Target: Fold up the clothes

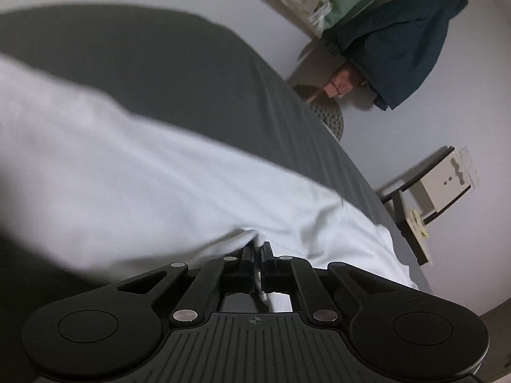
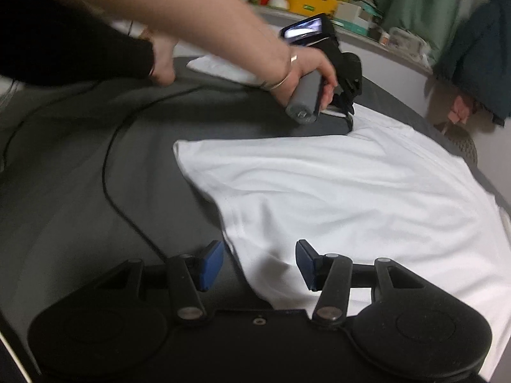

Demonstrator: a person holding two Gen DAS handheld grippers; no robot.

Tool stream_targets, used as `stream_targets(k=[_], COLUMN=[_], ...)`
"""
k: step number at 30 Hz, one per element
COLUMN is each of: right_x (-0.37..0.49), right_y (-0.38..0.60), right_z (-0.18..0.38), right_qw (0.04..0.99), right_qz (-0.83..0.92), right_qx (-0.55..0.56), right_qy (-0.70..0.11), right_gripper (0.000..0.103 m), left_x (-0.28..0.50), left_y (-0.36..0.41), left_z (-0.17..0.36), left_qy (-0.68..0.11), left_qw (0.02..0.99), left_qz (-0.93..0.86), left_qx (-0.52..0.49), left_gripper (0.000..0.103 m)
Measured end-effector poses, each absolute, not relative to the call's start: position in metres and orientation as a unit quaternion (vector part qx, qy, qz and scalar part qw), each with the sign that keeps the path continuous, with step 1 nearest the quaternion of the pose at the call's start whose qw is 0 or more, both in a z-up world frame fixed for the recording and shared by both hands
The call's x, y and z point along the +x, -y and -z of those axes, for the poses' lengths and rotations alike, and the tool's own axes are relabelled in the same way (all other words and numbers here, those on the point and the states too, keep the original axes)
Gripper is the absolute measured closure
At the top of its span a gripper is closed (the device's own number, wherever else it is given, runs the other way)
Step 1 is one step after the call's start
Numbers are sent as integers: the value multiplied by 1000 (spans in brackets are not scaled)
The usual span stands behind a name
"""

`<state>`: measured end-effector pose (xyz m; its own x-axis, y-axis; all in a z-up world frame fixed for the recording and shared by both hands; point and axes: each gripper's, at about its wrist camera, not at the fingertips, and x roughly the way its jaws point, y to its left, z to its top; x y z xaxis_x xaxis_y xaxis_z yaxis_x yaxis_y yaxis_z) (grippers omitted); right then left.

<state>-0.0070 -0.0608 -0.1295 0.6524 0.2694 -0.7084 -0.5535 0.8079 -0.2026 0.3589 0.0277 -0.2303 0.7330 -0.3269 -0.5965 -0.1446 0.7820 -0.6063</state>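
A plain white shirt is lying on a dark grey bed sheet; blue pads are lining the right gripper's black fingers.

White shirt spread on a dark grey bed, a gripper at each end.

The right gripper hovers with its blue-padded jaws wide apart over the near hem of the white shirt. At the far edge, a hand wearing bangles holds the left gripper, whose tip meets the shirt. A black cable trails across the bed. A cluttered shelf lies behind.
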Motion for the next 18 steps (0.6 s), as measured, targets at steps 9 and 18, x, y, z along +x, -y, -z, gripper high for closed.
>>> stream_targets(k=[9, 18], right_x=[-20, -43], right_y=[47, 58], right_z=[135, 131], right_qw=[859, 838], right_qz=[-214, -204], right_qx=[-301, -366], right_qy=[-355, -349], right_gripper=[52, 44], left_x=[401, 390], left_y=[-45, -61], left_z=[198, 185], left_qy=[-367, -401], left_qw=[902, 890], left_qz=[67, 103], left_qx=[-219, -191], left_gripper=[99, 86])
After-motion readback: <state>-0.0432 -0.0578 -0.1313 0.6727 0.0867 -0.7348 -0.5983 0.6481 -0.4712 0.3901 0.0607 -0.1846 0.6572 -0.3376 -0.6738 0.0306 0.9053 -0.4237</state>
